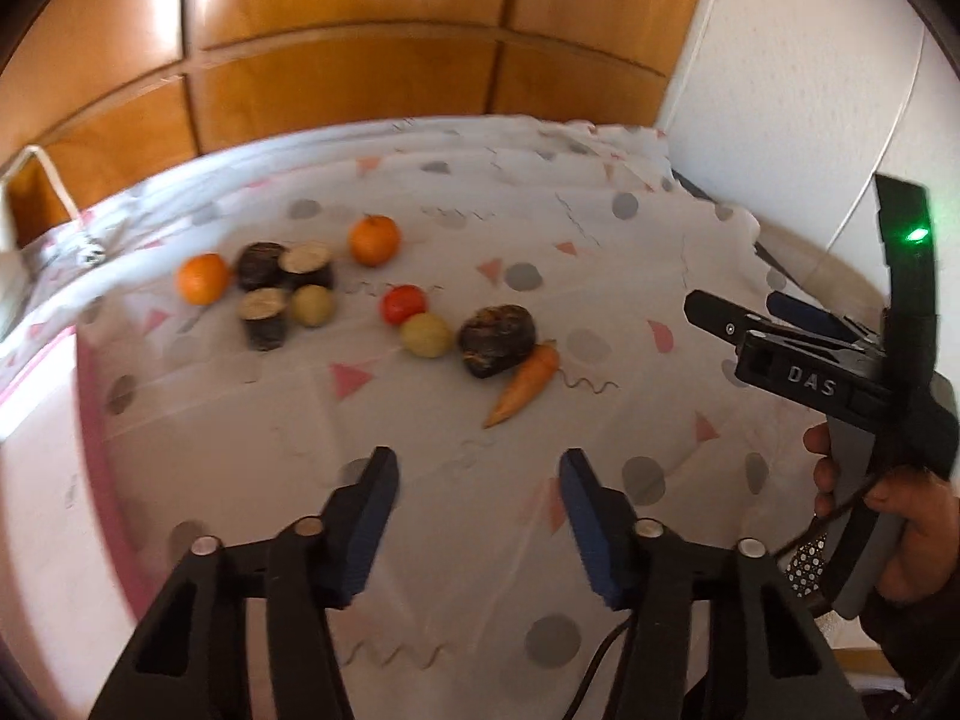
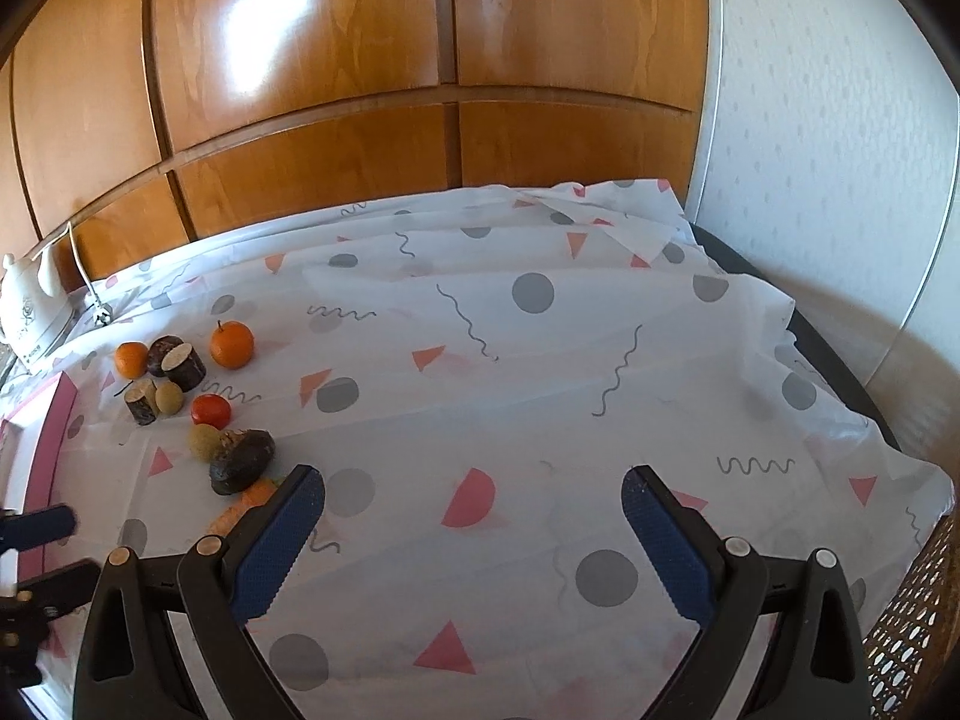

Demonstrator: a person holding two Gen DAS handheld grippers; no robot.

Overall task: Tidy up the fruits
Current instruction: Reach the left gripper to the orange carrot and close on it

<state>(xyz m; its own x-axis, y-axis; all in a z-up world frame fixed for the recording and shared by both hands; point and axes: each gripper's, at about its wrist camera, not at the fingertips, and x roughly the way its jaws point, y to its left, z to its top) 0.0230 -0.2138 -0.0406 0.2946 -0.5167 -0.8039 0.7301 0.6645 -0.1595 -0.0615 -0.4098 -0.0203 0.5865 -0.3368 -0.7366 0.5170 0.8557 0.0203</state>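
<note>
Left wrist: glossy round orange [image 1: 374, 239]

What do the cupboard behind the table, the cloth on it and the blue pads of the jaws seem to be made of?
Cupboard: wood or wood veneer with a glossy varnish; grain and bright window glare show.
Cloth: thin matte woven fabric, probably; it creases and folds at the far corner.
Blue pads: likely rubber or soft plastic, matte, with a fine dotted grip texture.
</note>
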